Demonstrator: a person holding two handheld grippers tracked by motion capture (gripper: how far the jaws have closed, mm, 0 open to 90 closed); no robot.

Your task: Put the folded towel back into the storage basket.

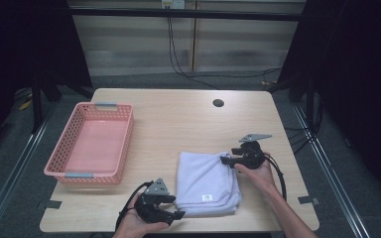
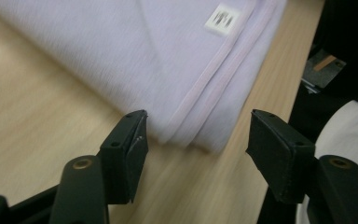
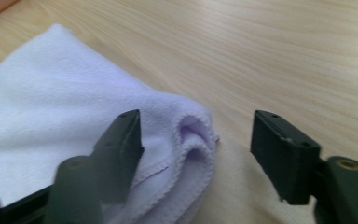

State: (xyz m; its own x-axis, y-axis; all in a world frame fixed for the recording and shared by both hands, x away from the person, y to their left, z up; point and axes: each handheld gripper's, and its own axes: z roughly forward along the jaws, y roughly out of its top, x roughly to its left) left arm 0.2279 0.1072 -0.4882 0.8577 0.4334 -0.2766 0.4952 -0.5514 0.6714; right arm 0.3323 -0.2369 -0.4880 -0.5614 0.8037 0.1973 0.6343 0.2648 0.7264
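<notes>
Two grippers flank the folded lilac towel: left gripper at its near corner, right gripper at its far corner, both gaping, gripping nothing.

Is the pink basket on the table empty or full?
Empty: the pink basket shows only its bare bottom in the high view, while the folded towel lies outside it.

Folded lavender towel lies flat on table, near my edge, right of centre. Several layers stacked, hemmed edges aligned. Small white label faces up near front corner. Far right corner bunched, folds curling open.
</notes>
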